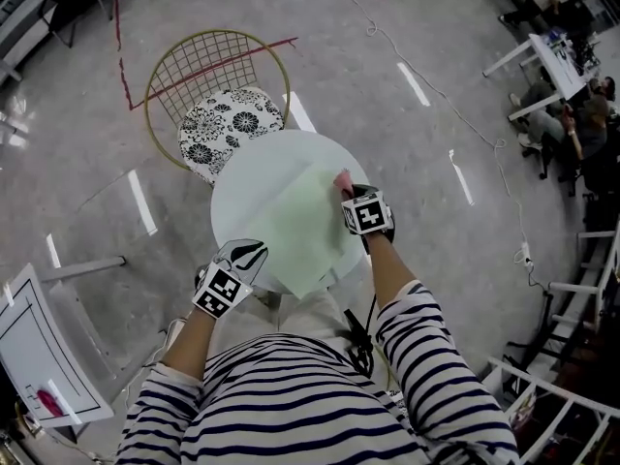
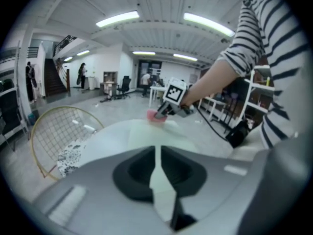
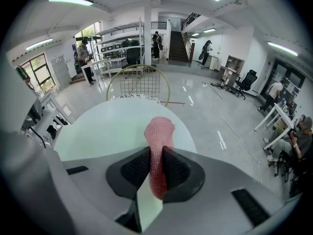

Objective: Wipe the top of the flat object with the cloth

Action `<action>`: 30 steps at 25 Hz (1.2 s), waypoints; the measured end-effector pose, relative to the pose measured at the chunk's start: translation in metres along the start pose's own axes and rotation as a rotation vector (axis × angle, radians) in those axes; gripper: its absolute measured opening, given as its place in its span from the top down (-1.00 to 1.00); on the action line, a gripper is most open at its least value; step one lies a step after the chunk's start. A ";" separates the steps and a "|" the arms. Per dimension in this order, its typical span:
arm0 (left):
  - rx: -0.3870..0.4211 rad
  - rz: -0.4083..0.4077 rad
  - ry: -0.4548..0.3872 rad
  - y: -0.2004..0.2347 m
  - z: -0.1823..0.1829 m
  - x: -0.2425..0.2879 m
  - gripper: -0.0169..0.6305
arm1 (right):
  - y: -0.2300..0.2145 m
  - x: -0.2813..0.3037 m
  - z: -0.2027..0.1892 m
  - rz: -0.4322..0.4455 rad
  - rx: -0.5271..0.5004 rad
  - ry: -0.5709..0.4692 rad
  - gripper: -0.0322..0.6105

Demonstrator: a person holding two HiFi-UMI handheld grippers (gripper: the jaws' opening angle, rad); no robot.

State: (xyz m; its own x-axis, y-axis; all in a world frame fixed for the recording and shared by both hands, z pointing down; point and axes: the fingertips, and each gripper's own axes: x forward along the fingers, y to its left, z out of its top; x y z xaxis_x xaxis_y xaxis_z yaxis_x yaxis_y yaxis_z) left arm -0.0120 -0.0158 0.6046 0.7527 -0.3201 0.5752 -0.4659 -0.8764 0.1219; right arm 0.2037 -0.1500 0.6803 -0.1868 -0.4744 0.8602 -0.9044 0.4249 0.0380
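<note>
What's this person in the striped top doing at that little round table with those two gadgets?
A person holds a gripper tool in each hand over a round white table. The right gripper is clamped on a pink cloth, held at the far right edge of a pale green flat sheet lying on the table. The left gripper is closed at the sheet's near left corner, apparently pinching it to steady it. It looks set up for wiping the sheet.
</note>
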 end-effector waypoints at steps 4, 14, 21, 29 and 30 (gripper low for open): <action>-0.004 0.005 0.000 0.002 0.000 -0.003 0.91 | 0.001 0.005 -0.006 -0.001 -0.005 0.022 0.75; -0.061 -0.019 -0.015 0.002 0.000 -0.007 0.91 | 0.020 0.006 -0.011 0.026 -0.021 0.027 0.75; -0.049 -0.026 -0.023 -0.001 0.004 -0.009 0.92 | 0.049 0.002 -0.016 0.064 -0.025 0.024 0.75; -0.036 -0.022 -0.044 0.000 0.006 -0.019 0.92 | 0.086 -0.002 -0.022 0.095 -0.029 0.022 0.75; -0.035 -0.022 -0.047 0.000 0.007 -0.020 0.92 | 0.090 -0.003 -0.023 0.098 -0.031 0.021 0.75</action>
State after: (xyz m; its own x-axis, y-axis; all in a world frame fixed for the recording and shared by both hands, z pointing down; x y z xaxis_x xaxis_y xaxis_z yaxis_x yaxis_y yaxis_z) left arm -0.0237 -0.0115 0.5877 0.7839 -0.3181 0.5332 -0.4640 -0.8708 0.1627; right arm 0.1313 -0.0928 0.6925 -0.2655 -0.4131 0.8711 -0.8696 0.4928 -0.0314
